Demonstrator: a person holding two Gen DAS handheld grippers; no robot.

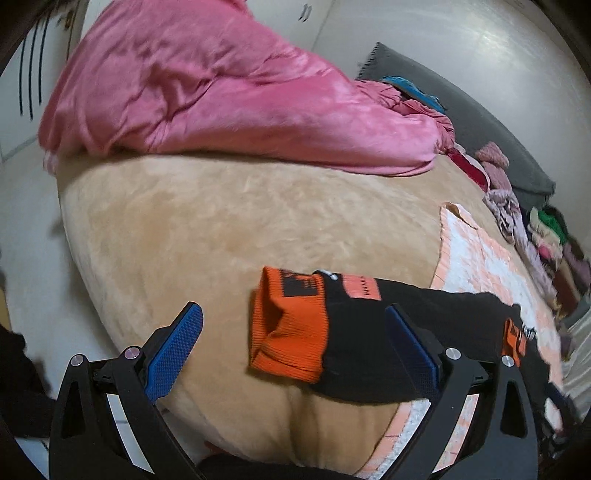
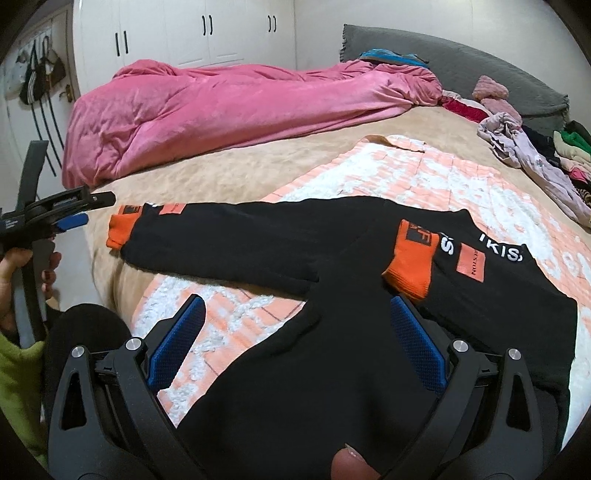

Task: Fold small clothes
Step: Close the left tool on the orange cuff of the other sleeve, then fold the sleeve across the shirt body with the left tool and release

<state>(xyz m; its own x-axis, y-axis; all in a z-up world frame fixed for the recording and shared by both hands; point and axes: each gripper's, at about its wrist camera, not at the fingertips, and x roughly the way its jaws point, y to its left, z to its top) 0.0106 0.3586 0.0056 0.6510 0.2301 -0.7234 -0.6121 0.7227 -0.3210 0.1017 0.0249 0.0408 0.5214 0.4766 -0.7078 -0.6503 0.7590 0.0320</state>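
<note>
A black sweatshirt (image 2: pixel 332 350) with orange cuffs lies on a peach and white quilted mat (image 2: pixel 424 173) on the bed. One sleeve stretches left, its orange cuff (image 1: pixel 290 332) past the mat on the beige blanket. The other cuff (image 2: pixel 412 254) is folded over the body. My left gripper (image 1: pixel 293 354) is open, its blue fingers either side of the left cuff and hovering just above it; it also shows in the right wrist view (image 2: pixel 74 218). My right gripper (image 2: pixel 295 354) is open over the sweatshirt's body, holding nothing.
A pink duvet (image 2: pixel 221 118) is bunched along the far side of the bed. A heap of mixed clothes (image 2: pixel 535 155) lies at the right by the grey headboard (image 2: pixel 443 48). White wardrobes (image 2: pixel 184 33) stand behind. The bed's edge drops off at the left.
</note>
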